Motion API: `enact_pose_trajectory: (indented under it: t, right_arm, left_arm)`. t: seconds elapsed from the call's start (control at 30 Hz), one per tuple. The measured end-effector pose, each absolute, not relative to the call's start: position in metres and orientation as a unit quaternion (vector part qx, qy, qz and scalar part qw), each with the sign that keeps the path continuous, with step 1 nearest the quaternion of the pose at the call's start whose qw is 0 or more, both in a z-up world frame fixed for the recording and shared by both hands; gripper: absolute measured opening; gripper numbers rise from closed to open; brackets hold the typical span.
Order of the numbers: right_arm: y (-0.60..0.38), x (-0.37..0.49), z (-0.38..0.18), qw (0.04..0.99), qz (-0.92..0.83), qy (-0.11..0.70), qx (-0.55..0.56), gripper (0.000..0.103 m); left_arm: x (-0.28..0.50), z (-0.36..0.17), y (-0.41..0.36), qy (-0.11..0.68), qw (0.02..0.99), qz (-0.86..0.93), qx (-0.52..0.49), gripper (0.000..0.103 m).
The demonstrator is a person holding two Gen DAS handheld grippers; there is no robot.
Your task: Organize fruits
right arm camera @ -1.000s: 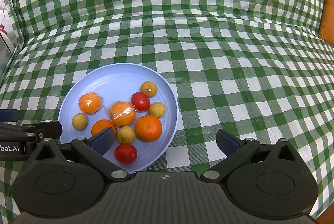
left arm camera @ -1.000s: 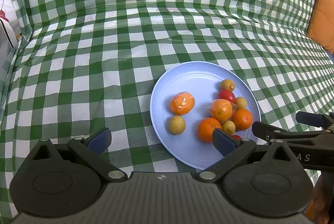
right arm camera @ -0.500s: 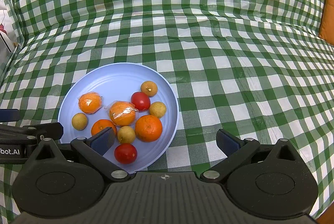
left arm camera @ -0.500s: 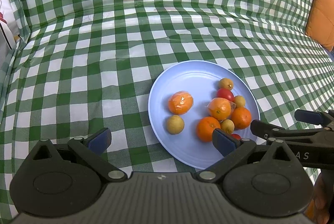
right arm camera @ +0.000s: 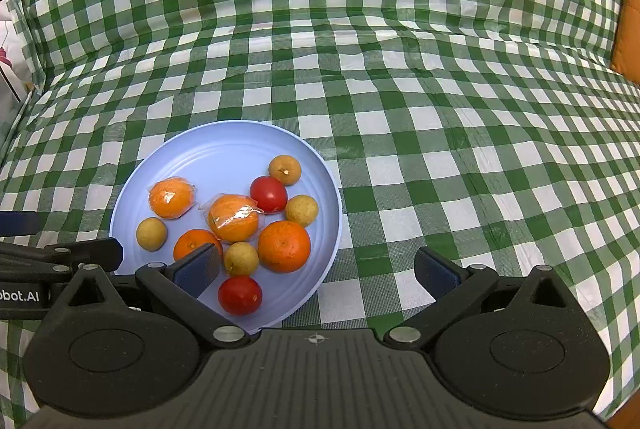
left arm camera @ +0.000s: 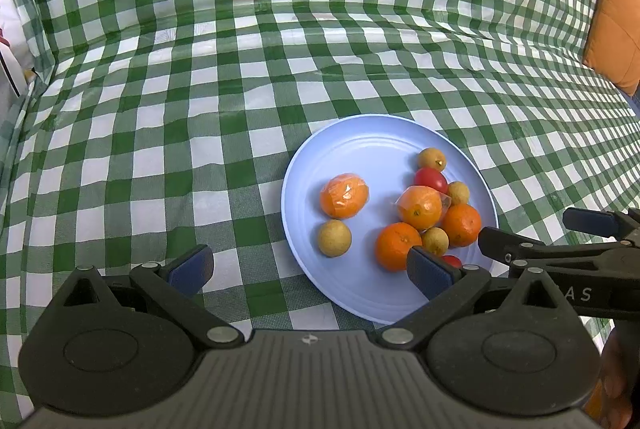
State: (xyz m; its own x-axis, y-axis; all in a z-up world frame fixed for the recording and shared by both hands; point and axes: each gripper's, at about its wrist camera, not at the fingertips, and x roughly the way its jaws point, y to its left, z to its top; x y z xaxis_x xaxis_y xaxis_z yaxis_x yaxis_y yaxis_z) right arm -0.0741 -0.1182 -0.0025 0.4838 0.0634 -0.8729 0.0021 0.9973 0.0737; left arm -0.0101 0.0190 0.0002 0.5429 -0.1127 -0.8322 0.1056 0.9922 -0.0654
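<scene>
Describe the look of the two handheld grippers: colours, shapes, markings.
Both the left gripper and the right gripper are matte black, with ribbed grey-black bodies, round disc hubs, silver rivets, angled linkages and dark blue pads. White lettering ending "bot.AI" marks the side. No cables or sleeves show.

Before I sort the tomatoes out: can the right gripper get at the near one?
Probably yes. The right gripper is open, and the near tomato lies uncovered at the plate's front edge beside its left finger.
</scene>
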Motion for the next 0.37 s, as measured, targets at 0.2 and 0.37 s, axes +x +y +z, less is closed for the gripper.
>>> enact_pose_trajectory:
  t: [0.2,0.37]
  right_arm:
    - [-0.118,-0.074,-0.004,0.862,0.018,0.506,0.034,0.102]
    - [-0.129,-0.073,0.004,0.881,0.003,0.469,0.061,0.102]
  left_arm:
    - [-0.01,-0.001,0.017,0.471,0.88,-0.065,-0.003,0.103]
    - [-0.011,-0.001,0.015,0.458,0.887,-0.063,0.007,0.103]
